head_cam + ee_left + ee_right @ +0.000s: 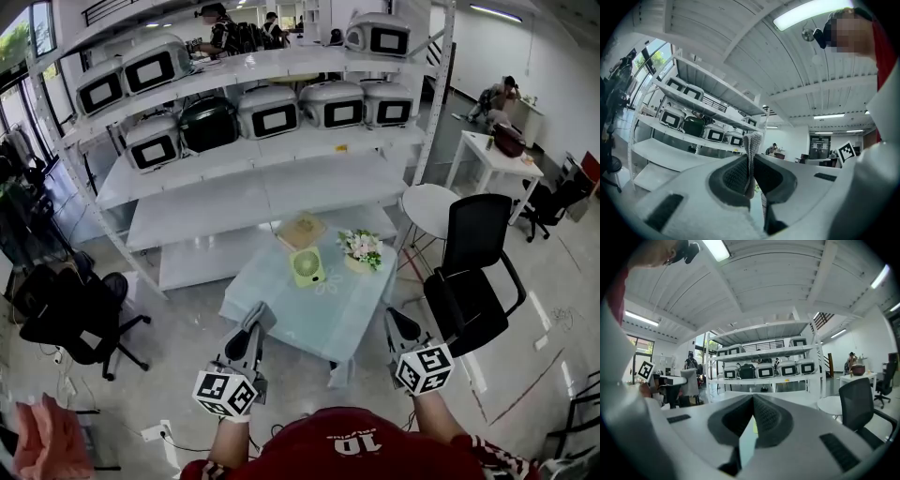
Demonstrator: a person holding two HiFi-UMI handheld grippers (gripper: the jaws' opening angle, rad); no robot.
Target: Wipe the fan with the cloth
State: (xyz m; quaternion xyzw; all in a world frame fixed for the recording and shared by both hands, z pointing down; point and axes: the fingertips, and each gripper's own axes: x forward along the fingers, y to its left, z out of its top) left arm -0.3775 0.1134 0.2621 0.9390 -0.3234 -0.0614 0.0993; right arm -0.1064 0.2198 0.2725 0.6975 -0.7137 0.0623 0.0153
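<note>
A small light-green fan [307, 267] stands near the middle of a low glass-topped table [291, 323]. My left gripper [260, 319] hangs over the table's near left edge, well short of the fan. In the left gripper view its jaws [751, 158] are shut on a strip of grey ribbed cloth [752, 144] that sticks up between the tips. My right gripper [395, 321] is beside the table's near right corner. In its own view, the right gripper [753, 398] has its tips together with nothing held.
A pot of flowers [361, 248] and a flat tan tray [300, 230] sit behind the fan. A black office chair [469, 277] stands right of the table and another [75, 319] to the left. White shelves [253, 178] with cookers rise behind, next to a round white table [431, 206].
</note>
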